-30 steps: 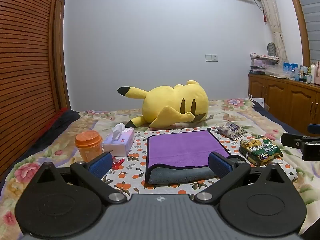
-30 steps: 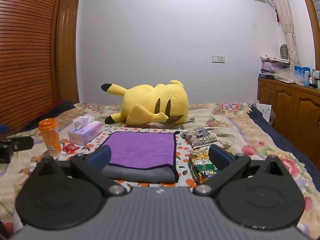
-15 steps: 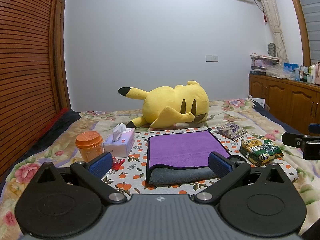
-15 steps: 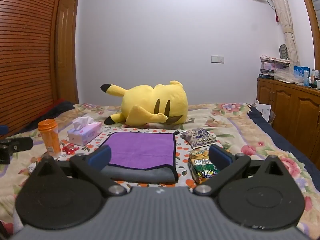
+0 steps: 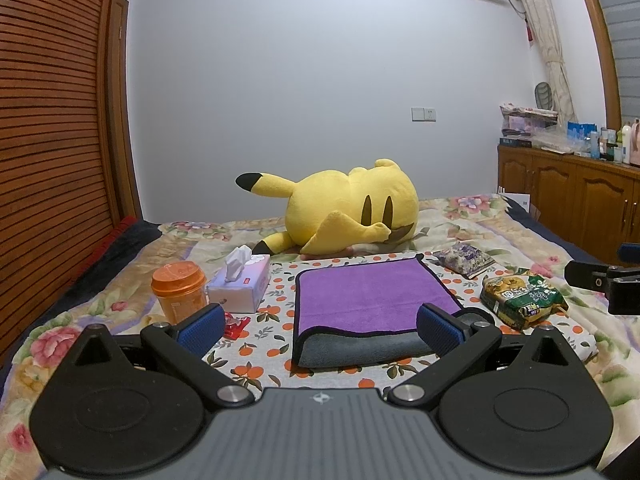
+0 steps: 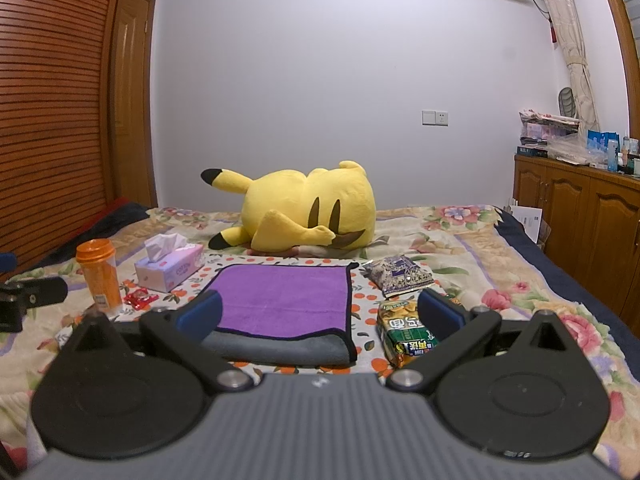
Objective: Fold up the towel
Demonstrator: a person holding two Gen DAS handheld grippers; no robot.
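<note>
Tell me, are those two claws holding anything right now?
No. The left gripper and right gripper are both open, short of the towel.

Even, cool indoor light, moderately bright; source out of frame. Soft, faint shadows under the yellow plush toy point(image 5: 352, 208). No glare. Strong fisheye bending at edges: slatted brown wooden wall point(image 6: 52, 100) curves. Mid-scene sharp; near grey ribbed housing slightly soft.

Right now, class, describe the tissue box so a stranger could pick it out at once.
Start at the big yellow plush toy lying on the bed. In front of it lies the purple towel; left of that sits the tissue box. It alone is a pale lilac box with a white tissue poking up, beside the taller orange bottle.
</note>
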